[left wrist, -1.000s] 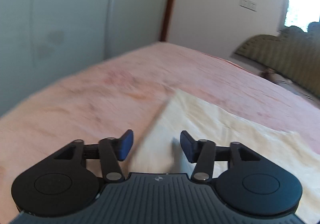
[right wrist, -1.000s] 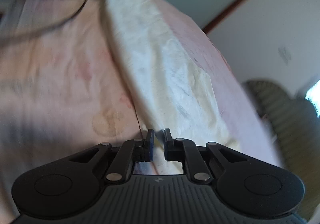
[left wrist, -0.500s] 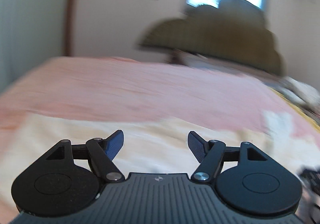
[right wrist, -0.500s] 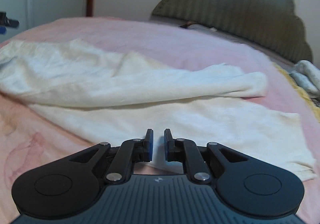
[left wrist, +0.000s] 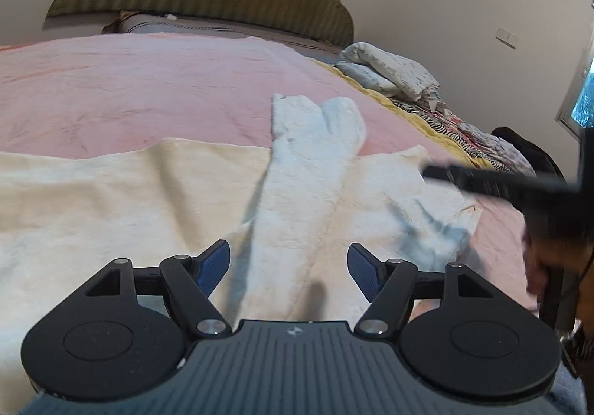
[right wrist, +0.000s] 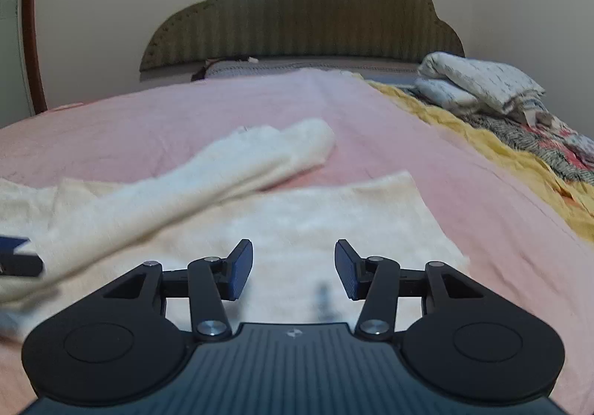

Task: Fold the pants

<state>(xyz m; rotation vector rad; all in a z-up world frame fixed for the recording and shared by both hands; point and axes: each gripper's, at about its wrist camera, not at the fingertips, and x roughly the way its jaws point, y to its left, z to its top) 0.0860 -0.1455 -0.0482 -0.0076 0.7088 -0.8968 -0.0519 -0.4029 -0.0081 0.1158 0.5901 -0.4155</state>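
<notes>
1. The left gripper (left wrist: pixel 289 268) is hovering low over the pants (left wrist: pixel 148 199) with its fingers spread wide and nothing between them.
2. The right gripper (right wrist: pixel 294 268) is likewise hanging just above the fabric with its fingers spread apart and gripping nothing.
3. The pants (right wrist: pixel 315 218) are lying across the pink bedspread (right wrist: pixel 185 110), cream in colour. One leg (left wrist: pixel 308 170) is lying doubled back over the rest of the garment at an angle, its end reaching past the fabric onto the bedspread (the fold is not squared to the edges beneath).
4. A pile of other laundry (right wrist: pixel 479 84) is sitting well apart, at the far right of the bed near the headboard (right wrist: pixel 297 14).
5. Judged risks from this position:
   - A pinch taken on the angled leg alone is likely to be dragging only the top layer, leaving the layer beneath bunched.
   - Closing too shallow is risking a slip of the soft cloth; closing too deep is risking catching the bedspread with it.
   - The two grippers are working close together (the right one is showing at the edge of the left wrist view), so a collision is possible.
</notes>
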